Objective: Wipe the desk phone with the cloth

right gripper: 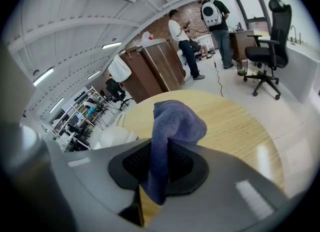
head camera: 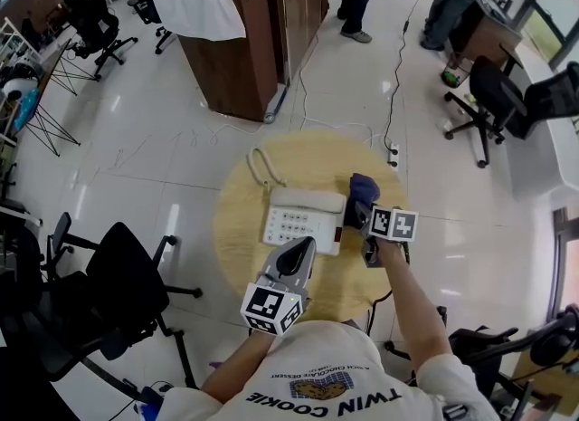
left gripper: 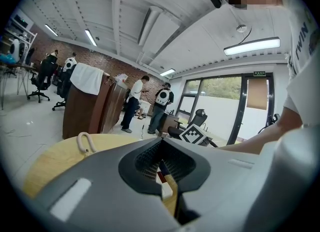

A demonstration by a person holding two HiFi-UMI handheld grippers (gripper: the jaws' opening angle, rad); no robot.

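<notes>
A white desk phone (head camera: 303, 215) lies on the round wooden table (head camera: 262, 256), its coiled cord (head camera: 262, 167) trailing off to the far left. My right gripper (head camera: 360, 214) is at the phone's right edge, shut on a blue cloth (head camera: 364, 188) that bunches up above the jaws. In the right gripper view the cloth (right gripper: 172, 126) stands up between the jaws, with the phone (right gripper: 117, 136) pale at the left. My left gripper (head camera: 301, 247) hovers at the phone's near edge, jaws together and holding nothing. The left gripper view shows the cord (left gripper: 86, 142) on the tabletop.
A brown wooden cabinet (head camera: 237, 39) with a white towel draped on it stands beyond the table. A black office chair (head camera: 127, 279) is at my left and another (head camera: 484, 107) at the far right. A cable and power strip (head camera: 393, 152) lie on the floor. People stand at the back.
</notes>
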